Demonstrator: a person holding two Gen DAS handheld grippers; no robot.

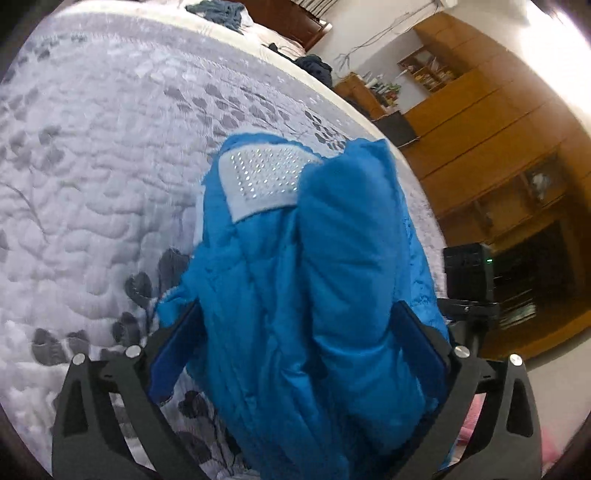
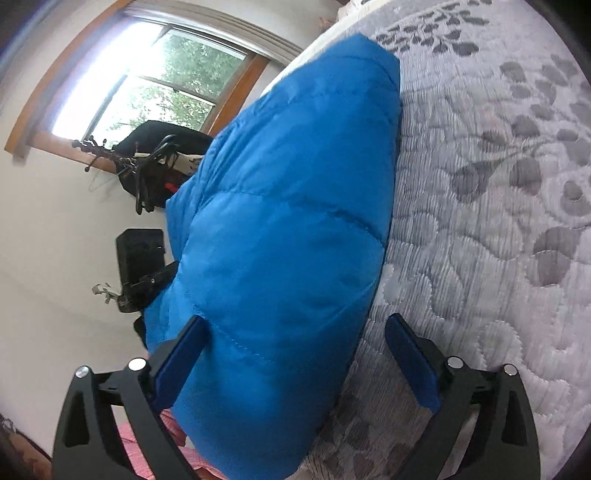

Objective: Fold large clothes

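A blue padded jacket (image 1: 332, 258) lies bunched along the edge of a grey quilted bed (image 1: 110, 166). A white studded patch (image 1: 266, 181) shows at its far end. My left gripper (image 1: 301, 332) is open, its blue pads straddling the jacket's near end and touching its sides. In the right wrist view the jacket (image 2: 295, 184) is a smooth blue bulk on the bed (image 2: 498, 221). My right gripper (image 2: 295, 347) is open; its left finger rests against the jacket and its right finger is over the bare quilt. Each view shows the other gripper's black body beside the jacket (image 1: 469, 280) (image 2: 140, 258).
Wooden cabinets (image 1: 498, 147) stand past the bed's right edge. Dark clothes (image 1: 218, 11) lie at the bed's far end. A window (image 2: 147, 81) and a rack with a black bag and hangers (image 2: 155, 158) are on the wall. Pink cloth (image 2: 147, 443) shows below the jacket.
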